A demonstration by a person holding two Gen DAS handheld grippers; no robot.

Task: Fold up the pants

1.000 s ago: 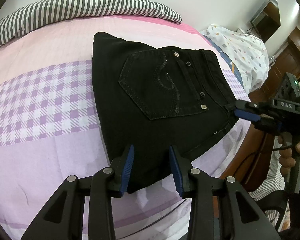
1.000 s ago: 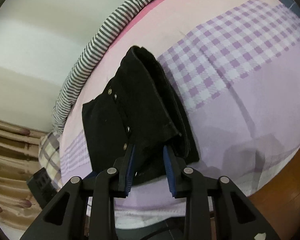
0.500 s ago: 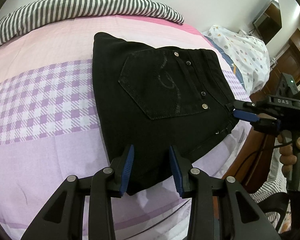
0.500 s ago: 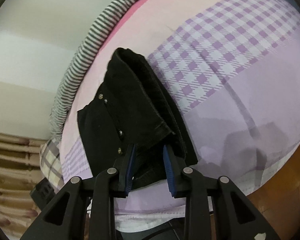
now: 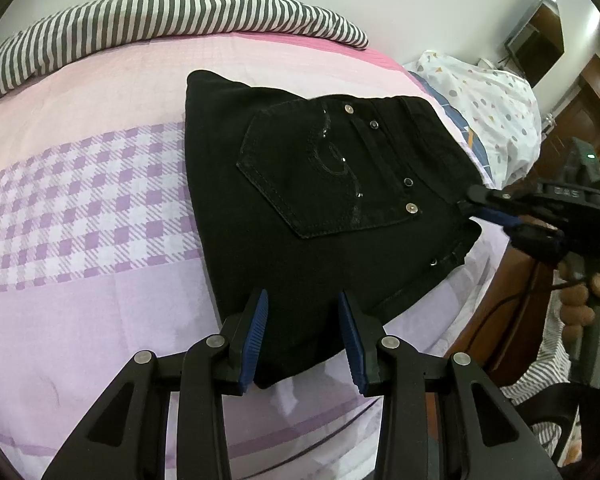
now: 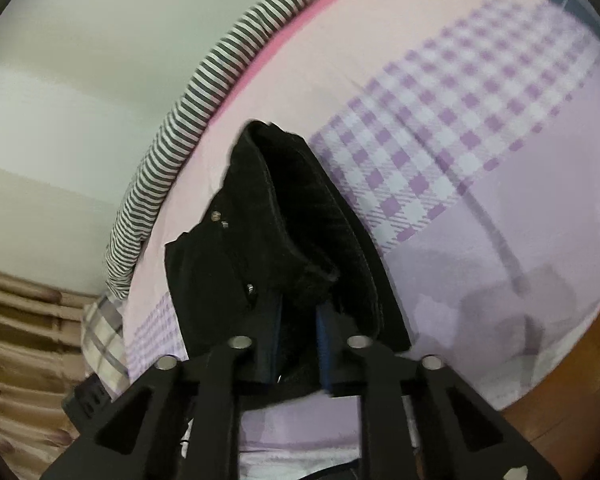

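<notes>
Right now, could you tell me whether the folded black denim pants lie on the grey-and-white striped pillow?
No, the folded black denim pants lie on the pink-and-purple checked bedsheet.

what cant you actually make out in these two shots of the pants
- Left wrist view: the near corner of the black pants lies between the left claw pads; whether they pinch it is unclear.
- Right wrist view: motion blur; the right claw is closing with pants fabric between its pads, contact unclear.
- Both views: the folded pants hide their own lower layers.
</notes>
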